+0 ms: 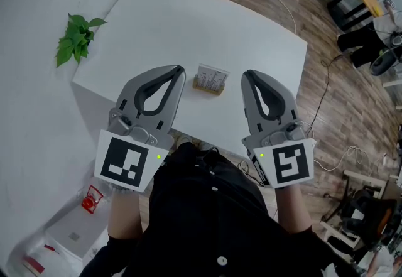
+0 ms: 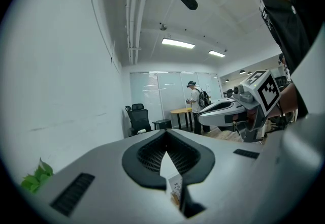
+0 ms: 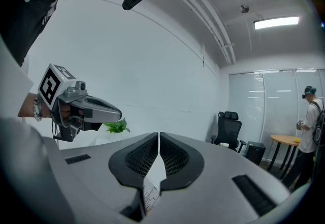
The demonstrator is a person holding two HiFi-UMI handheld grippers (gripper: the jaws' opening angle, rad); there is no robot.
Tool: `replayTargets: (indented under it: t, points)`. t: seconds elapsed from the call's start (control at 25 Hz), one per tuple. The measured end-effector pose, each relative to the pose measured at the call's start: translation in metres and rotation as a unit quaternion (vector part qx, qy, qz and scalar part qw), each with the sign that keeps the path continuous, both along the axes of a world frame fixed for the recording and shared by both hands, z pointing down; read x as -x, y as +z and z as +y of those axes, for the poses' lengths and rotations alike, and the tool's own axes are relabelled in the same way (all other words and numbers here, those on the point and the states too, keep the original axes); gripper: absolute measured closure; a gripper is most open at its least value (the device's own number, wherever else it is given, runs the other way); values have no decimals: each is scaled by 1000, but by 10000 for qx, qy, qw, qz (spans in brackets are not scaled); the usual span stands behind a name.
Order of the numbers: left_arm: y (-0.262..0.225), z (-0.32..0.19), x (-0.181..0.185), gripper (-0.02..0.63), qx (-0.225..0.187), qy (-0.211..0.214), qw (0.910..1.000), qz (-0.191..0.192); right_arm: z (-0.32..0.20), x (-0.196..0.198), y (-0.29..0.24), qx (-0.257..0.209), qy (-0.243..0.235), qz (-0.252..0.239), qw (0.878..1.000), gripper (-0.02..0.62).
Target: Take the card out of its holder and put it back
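The task looks unstarted: the card (image 1: 211,73) stands in its holder (image 1: 208,86) at the counter's (image 1: 188,18) near edge, between the left gripper (image 1: 181,71) and right gripper (image 1: 246,75), both closed and empty. Next, one must open and pinch the card's top.

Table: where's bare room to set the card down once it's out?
Most of the table is bare: the whole far stretch behind the card holder, and the left side between the plant and the left gripper. Crowded only at the near edge, where the holder sits between it and the right gripper, both shut.
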State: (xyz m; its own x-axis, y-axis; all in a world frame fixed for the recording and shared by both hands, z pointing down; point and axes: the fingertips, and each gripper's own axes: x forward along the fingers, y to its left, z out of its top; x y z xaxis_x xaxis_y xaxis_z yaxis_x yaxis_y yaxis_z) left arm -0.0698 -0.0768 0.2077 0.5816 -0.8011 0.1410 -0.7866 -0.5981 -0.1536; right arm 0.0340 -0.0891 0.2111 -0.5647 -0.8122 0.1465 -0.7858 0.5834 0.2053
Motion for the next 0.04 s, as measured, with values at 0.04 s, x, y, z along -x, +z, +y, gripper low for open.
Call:
replayTargets:
  t: [0.04]
  points:
    - [0, 0, 0, 592, 1, 0, 10000, 3, 0, 0, 0, 7, -4, -2, 10000, 548]
